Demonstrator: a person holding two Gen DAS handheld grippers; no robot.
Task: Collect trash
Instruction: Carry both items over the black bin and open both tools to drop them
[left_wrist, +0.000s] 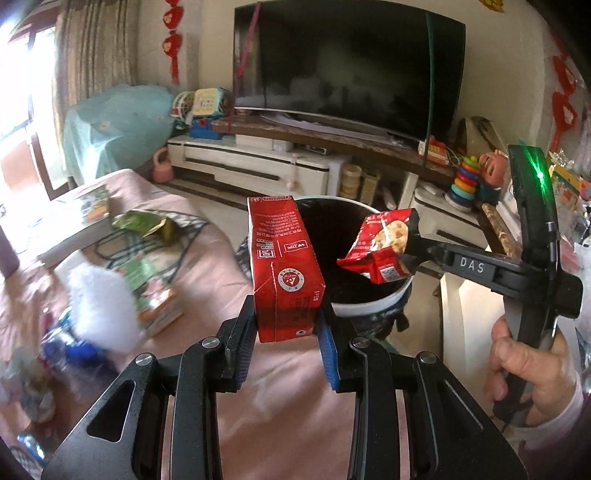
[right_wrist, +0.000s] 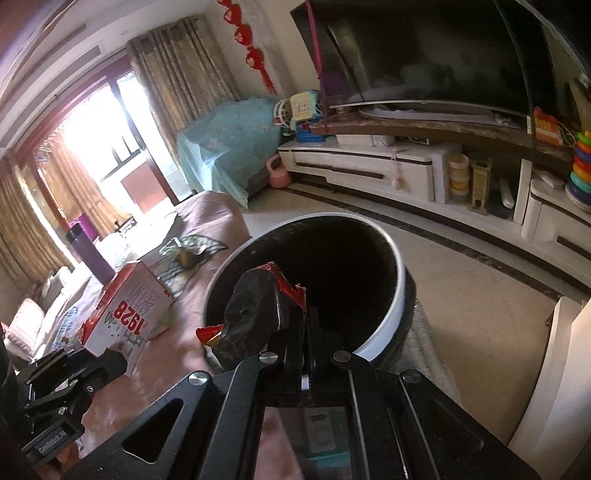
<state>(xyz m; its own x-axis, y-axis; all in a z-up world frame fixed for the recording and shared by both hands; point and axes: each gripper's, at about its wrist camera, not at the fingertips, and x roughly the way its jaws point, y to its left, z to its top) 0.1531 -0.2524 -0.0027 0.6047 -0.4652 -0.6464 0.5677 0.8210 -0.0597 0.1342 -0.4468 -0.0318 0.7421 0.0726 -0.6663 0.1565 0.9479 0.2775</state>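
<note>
Both wrist views over bin (left_wrist: 369, 306)

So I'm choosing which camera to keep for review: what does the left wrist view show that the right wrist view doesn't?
Only the left wrist view: the hand on the right gripper, the wrapper's printed front, and the white fluffy thing. Only the right wrist view: a purple bottle and bright window. Both: the left gripper shut on the red carton, the snack wrapper in the right fingers, the white-rimmed bin, the TV.
</note>
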